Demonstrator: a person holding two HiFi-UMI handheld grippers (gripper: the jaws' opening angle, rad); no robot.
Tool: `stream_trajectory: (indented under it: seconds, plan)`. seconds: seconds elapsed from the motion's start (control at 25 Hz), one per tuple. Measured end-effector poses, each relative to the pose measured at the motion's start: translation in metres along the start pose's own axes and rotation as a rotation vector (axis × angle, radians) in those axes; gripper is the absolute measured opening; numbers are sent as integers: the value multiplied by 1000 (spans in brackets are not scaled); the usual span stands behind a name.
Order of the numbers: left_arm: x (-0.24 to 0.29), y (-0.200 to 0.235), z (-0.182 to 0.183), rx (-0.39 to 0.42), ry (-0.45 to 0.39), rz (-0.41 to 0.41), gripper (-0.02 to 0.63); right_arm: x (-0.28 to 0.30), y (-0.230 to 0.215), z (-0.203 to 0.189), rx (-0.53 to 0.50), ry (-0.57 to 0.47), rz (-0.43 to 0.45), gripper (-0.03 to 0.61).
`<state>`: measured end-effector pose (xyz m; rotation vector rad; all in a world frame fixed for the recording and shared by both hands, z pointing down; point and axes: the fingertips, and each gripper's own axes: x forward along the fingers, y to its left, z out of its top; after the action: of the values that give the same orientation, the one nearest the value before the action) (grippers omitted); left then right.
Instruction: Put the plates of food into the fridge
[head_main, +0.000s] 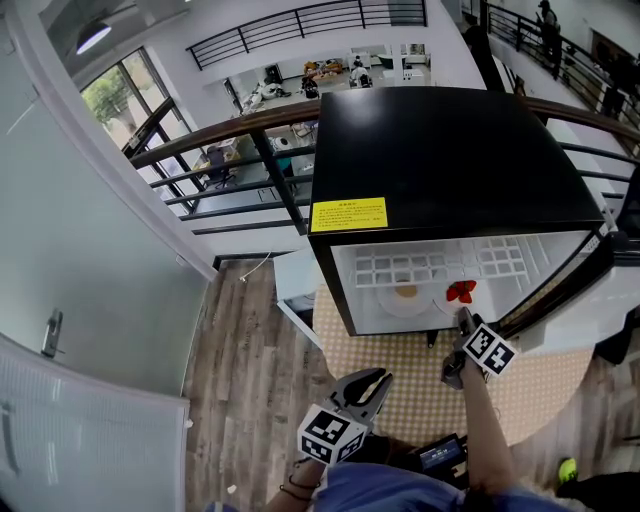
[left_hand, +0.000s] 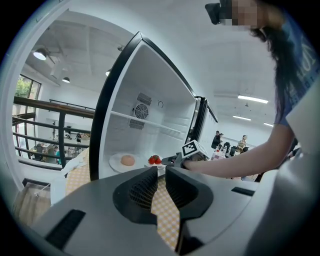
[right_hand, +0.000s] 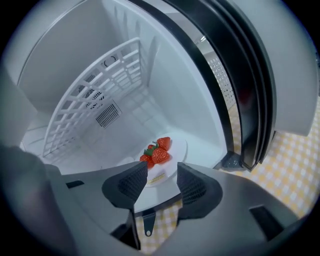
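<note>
While the right tongs (right_hand: 162, 171) stand released, jaws apart with nothing pinched, the strawberry plate (right_hand: 181, 146) lies just past their tips on the fridge (head_main: 450, 160) floor, near its front lip. A bun plate (head_main: 388, 300) sits just beside it. The door (right_hand: 250, 90) stands wide open, and the wire shelf (right_hand: 95, 95) is well above. The left tongs (left_hand: 161, 172) hang outside over the checked cloth (head_main: 400, 350), slightly parted and empty.
</note>
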<state>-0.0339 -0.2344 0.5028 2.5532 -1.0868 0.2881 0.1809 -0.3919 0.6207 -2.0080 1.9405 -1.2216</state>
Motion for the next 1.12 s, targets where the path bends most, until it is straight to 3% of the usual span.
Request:
stream_trajectory:
  seconds: [0.28, 0.56, 1.12]
  plan:
    - [-2, -5, 6, 1, -26, 4, 51, -31, 24, 7, -116, 12, 110, 169]
    - [-8, -21, 14, 7, -62, 2, 51, -91, 59, -8, -255, 71, 265, 95]
    - [-46, -94, 9, 14, -125, 34, 51, -239, 77, -46, -274, 140, 471, 71]
